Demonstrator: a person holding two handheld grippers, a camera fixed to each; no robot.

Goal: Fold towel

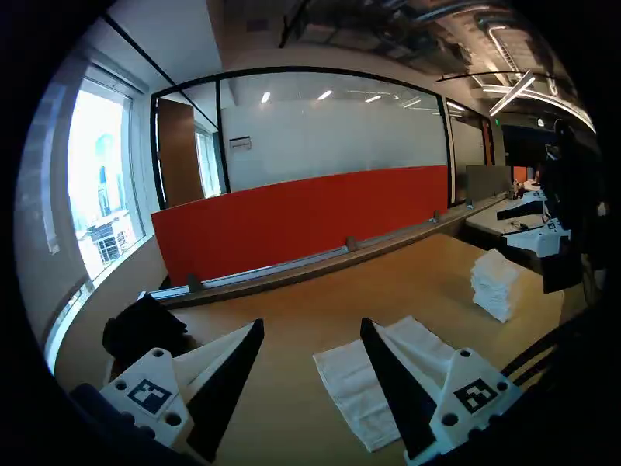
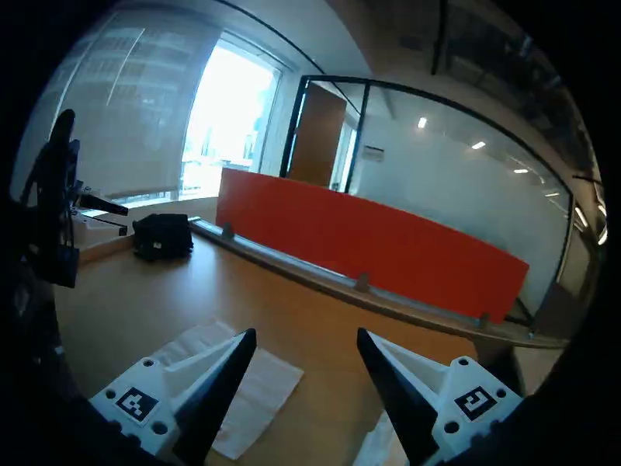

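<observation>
In the left gripper view we see the left hand-held gripper [image 1: 310,326] spread wide, its two fingers well apart and holding nothing, above the wooden counter [image 1: 310,299]. The towel [image 1: 343,382] lies flat on the counter just below, a white cloth spread out rather than bunched. The finger [image 1: 392,380] on the right side of this view crosses over its middle, so part of it is hidden. We cannot tell whether that finger touches the cloth. Farther along the counter, well apart from the towel, a stack [image 1: 494,283] of folded white towels sits near the far edge. A black bag [image 1: 143,330] rests on the counter at the left of the view, close to the window [image 1: 101,186]. An orange partition [image 1: 310,213] runs along the back of the counter, with a glass wall [image 1: 334,132] behind it.

In the right gripper view we find the right hand-held gripper [image 2: 305,335] likewise spread and holding nothing, above the counter [image 2: 310,307]. The towel [image 2: 262,386] lies flat beneath the finger on the left of this view. A bit of white cloth [image 2: 379,444] shows at the bottom edge beside the other finger — we cannot tell what it belongs to. The bag [image 2: 163,235] sits at the far end of the counter, with the partition [image 2: 372,241] running behind.
</observation>
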